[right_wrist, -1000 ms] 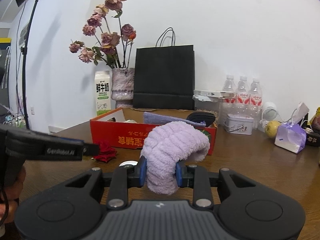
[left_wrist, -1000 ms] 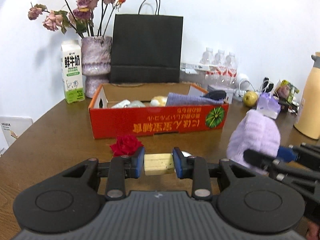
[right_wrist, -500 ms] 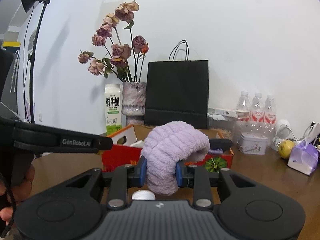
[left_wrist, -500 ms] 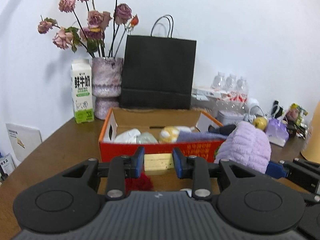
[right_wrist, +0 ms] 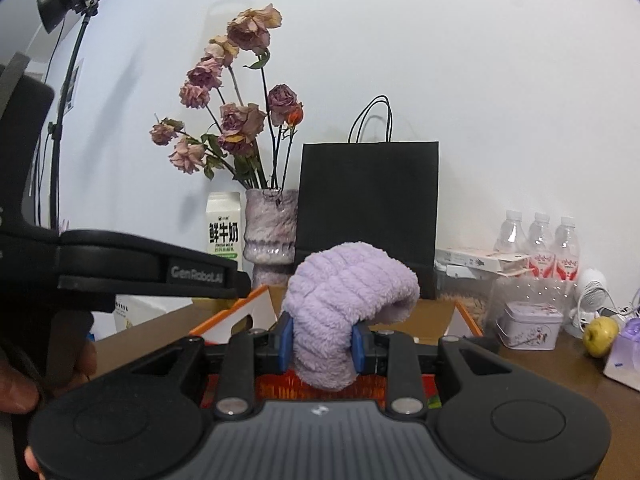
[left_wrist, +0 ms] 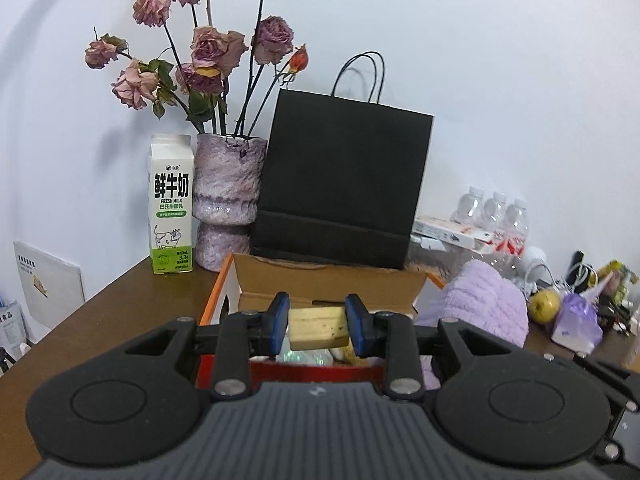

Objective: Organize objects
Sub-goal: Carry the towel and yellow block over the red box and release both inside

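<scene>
My left gripper is clamped on a wood block, held over the red box. My right gripper pinches a purple cloth, above the box's right part. Bag behind.

A dark brown wooden table carries an open red cardboard box. Behind it stand a milk carton, a flower vase and a black paper bag. To the right sit water bottles, a small tin and a yellow-green apple.
</scene>
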`<state>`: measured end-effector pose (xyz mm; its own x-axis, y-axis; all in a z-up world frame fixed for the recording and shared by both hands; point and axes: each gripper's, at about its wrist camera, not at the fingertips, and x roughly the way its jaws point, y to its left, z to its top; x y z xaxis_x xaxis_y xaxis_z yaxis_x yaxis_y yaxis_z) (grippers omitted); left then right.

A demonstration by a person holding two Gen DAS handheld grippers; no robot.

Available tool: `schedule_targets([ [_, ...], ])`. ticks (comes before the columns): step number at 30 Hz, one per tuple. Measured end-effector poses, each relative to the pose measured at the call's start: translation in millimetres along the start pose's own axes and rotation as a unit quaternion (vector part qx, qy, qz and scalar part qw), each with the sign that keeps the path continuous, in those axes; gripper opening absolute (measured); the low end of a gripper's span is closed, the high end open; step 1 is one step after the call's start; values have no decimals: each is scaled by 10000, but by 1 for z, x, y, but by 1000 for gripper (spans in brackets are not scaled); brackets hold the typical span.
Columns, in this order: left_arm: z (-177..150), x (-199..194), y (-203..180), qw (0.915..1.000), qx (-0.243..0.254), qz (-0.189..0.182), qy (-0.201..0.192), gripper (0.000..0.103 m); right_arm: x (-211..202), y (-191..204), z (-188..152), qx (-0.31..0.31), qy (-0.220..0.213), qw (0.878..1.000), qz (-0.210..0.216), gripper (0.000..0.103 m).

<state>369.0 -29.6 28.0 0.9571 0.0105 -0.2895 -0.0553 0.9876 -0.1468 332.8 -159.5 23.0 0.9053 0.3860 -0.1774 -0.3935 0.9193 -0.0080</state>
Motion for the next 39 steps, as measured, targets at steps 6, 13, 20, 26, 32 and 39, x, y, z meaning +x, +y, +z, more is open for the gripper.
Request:
schedule_targets([
  [6, 10, 26, 3, 9999, -90, 24, -42, 32, 29, -7, 4, 47, -2, 10000, 79, 27],
  [13, 19, 54, 2, 9999, -97, 44, -60, 32, 60, -24, 10, 191, -40, 9998, 12, 27],
  [20, 27, 78, 0, 9999, -106, 38, -105, 32, 86, -42, 13, 285, -64, 9995, -81, 27],
  [26, 30, 93, -3, 9999, -92, 44, -80, 32, 102, -49, 14, 308, -83, 9994, -96, 27],
  [32, 30, 105, -4, 10000, -55, 60, -52, 32, 113, -55, 15, 337, -59, 9994, -106, 27],
  [39, 29, 118, -7, 10000, 34, 76, 7, 32, 124, -60, 13, 362, 22, 9993, -101, 27],
])
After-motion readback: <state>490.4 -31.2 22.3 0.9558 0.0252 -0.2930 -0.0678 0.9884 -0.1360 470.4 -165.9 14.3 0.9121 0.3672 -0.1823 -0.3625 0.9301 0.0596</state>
